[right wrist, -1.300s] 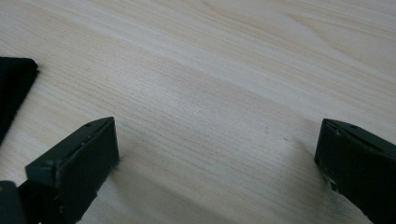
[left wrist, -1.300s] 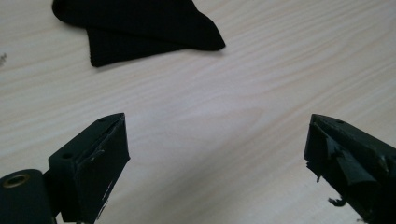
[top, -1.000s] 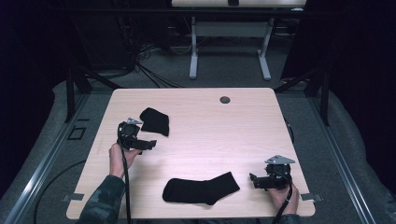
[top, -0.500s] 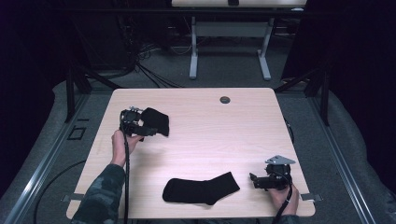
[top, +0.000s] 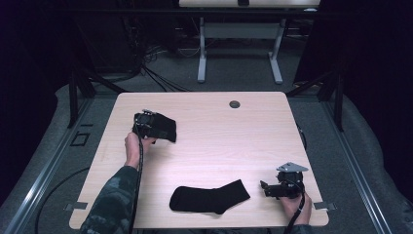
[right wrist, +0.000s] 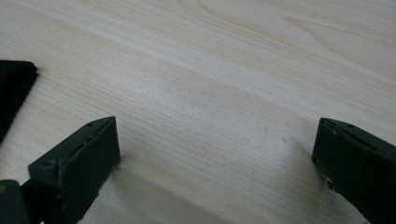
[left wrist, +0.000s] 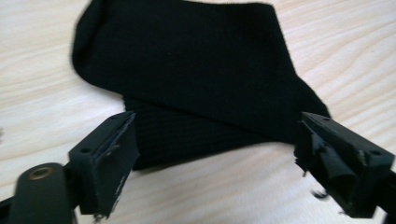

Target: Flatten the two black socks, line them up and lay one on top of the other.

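Since a second ago the left tool [top: 146, 122] has travelled up the table [top: 209, 146] from just short of the folded black sock [top: 163, 127] to that sock's near-left edge, while the right tool [top: 278, 187] has kept its place by the table's near-right corner. Seen from the left gripper view, the left tool [left wrist: 215, 154] stands wide open, its two black jaws spread to either side of the folded sock [left wrist: 196, 79], whose lower layer pokes out beneath the upper fold; nothing is pinched between the pads, and the sock lies flat on the pale wood. From above, the person's left hand [top: 132, 146] reaches in along a camouflage sleeve [top: 114, 204]. A second black sock [top: 209, 197] lies stretched out near the front edge, just left of the right tool and apart from it. Along the right gripper view, the right tool [right wrist: 215, 163] is also spread wide over bare wood, holding nothing, with a dark corner of that sock [right wrist: 14, 88] at the left edge.
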### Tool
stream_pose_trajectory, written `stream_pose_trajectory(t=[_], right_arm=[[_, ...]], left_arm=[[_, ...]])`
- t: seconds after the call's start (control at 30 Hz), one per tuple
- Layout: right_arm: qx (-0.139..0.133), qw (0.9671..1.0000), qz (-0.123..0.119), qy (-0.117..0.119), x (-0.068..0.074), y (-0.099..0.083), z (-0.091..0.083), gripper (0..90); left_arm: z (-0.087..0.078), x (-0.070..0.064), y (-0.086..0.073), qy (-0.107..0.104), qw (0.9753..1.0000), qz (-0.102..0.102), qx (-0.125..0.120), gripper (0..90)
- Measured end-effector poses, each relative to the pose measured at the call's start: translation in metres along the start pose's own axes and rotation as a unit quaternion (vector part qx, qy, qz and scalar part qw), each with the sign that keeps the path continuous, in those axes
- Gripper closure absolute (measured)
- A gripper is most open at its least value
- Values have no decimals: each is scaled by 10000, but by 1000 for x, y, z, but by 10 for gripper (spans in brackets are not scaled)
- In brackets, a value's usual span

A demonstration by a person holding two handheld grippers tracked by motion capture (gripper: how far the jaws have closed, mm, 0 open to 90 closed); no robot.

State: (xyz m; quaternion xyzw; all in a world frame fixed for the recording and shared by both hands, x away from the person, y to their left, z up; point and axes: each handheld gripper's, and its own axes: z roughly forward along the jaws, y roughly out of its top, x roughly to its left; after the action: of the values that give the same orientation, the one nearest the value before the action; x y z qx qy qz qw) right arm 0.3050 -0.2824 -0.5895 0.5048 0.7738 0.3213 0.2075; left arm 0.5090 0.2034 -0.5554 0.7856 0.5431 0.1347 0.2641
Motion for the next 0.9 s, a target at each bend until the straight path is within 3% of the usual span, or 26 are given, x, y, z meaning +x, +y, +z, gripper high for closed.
stream_pose_trajectory(t=[0.17,0.37,0.47,0.73,0.83,0.9], right_arm=[[-3,10000,2,7,0,0,0,6],[-10,10000,7,3,0,0,0,7],[-10,10000,5,1,0,0,0,7],[-19,10000,0,13,0,0,0,10],[-18,10000,-1,10,0,0,0,10],[-17,10000,-3,12,0,0,0,11]], left_arm=[[10,1,4,66,9996,-181,188,202],[11,-5,6,447,9984,19,339,353],[10,-2,5,579,9979,9,293,489],[7,2,4,794,9964,9,301,746],[6,4,3,800,9963,73,308,803],[5,6,1,698,9972,23,261,819]])
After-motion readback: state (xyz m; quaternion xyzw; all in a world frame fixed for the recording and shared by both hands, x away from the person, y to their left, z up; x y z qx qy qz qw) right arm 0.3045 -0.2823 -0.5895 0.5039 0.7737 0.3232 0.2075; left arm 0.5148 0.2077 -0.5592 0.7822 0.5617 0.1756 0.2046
